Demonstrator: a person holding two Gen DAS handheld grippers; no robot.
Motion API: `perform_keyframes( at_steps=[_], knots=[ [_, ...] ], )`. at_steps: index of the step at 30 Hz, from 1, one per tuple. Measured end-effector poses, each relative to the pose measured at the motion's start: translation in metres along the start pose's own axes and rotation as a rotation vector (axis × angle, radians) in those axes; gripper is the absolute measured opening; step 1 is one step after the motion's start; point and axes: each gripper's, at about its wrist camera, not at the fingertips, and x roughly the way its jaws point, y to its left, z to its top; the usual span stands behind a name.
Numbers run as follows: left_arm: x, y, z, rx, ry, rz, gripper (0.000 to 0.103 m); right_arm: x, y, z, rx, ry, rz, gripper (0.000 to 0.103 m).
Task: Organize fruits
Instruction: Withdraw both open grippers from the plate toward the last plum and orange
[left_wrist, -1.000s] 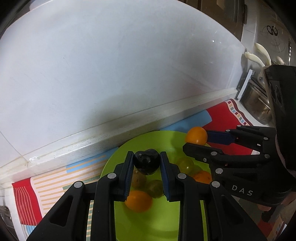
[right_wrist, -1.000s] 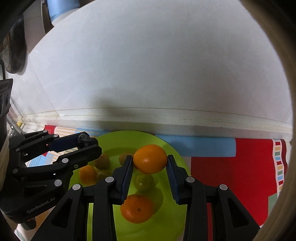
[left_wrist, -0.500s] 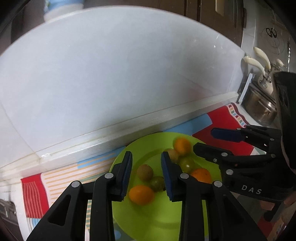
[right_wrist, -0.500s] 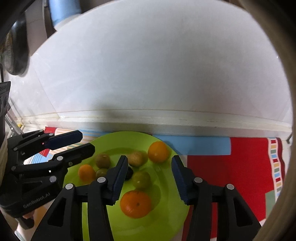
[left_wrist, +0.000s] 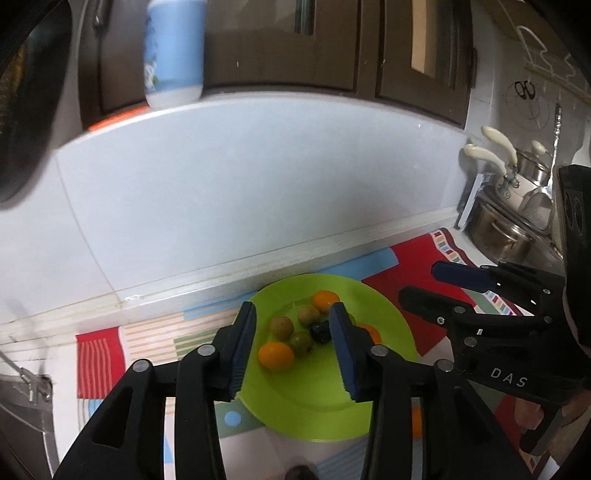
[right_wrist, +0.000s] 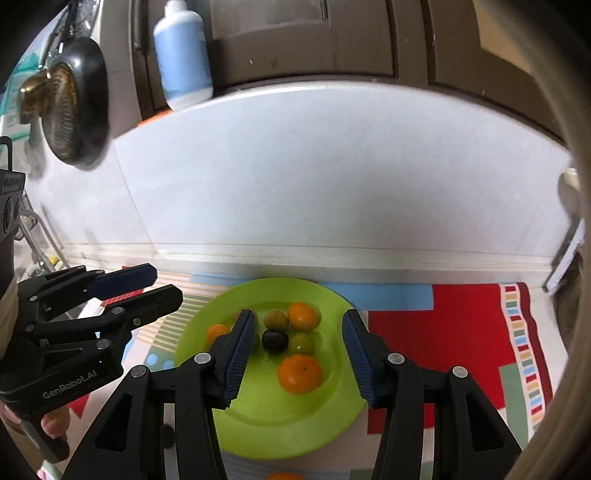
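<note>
Two pairs of black tongs with blue pads, left tongs (left_wrist: 291, 347) and right tongs (right_wrist: 298, 354), both spread wide and holding nothing, poised above a round lime-green plastic plate (right_wrist: 280, 424). Seen from each other's camera too: left tongs (right_wrist: 147, 284) off the plate's left side, right tongs (left_wrist: 436, 284) off its right.

Nearest on the plate, a large orange mandarin (right_wrist: 300, 373). Just behind it, a dark purple plum (right_wrist: 275, 340) beside a small green-yellow fruit (right_wrist: 302, 343). Farther back, a brownish-green round fruit (right_wrist: 276, 319) touching a smaller orange mandarin (right_wrist: 303, 316). Toward the plate's left edge, another small orange fruit (right_wrist: 217, 332), partly hidden by a tong pad. Same cluster in the left view: plum (left_wrist: 320, 331), oval orange fruit (left_wrist: 276, 355).

Under the plate, a patterned red, blue and striped cloth mat (right_wrist: 461, 325) on the tabletop. Beyond the plate, a pale tiled backsplash (right_wrist: 332, 177); above that, a white-and-blue plastic bottle (right_wrist: 183, 55) on the ledge before dark brown cabinet doors (right_wrist: 369, 37).
</note>
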Motion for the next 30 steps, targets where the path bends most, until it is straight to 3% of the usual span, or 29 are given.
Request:
perform_keyframes(
  at_steps=[5,8,17,21,24,30],
  knots=[
    [-0.031,-0.005,-0.008,-0.008,-0.032,0.007,0.047,-0.032,0.010,-0.007,0.009,-0.018,0.002,0.050],
    [-0.046,-0.006,-0.013,-0.025,-0.042,0.013,0.055,-0.045,0.015,-0.011,0.020,-0.027,-0.003,0.059],
    [-0.088,-0.010,-0.045,-0.033,-0.055,0.060,0.060,-0.077,0.025,-0.034,0.037,-0.045,-0.037,0.059],
    [-0.106,-0.013,-0.056,-0.041,-0.074,0.078,0.068,-0.088,0.029,-0.045,0.042,-0.053,-0.047,0.060],
    [-0.118,-0.014,-0.065,-0.053,-0.098,0.109,0.076,-0.100,0.034,-0.052,0.050,-0.060,-0.055,0.072],
    [-0.132,-0.017,-0.082,-0.039,-0.130,0.171,0.088,-0.110,0.036,-0.065,0.066,-0.073,-0.087,0.073]
  ],
)
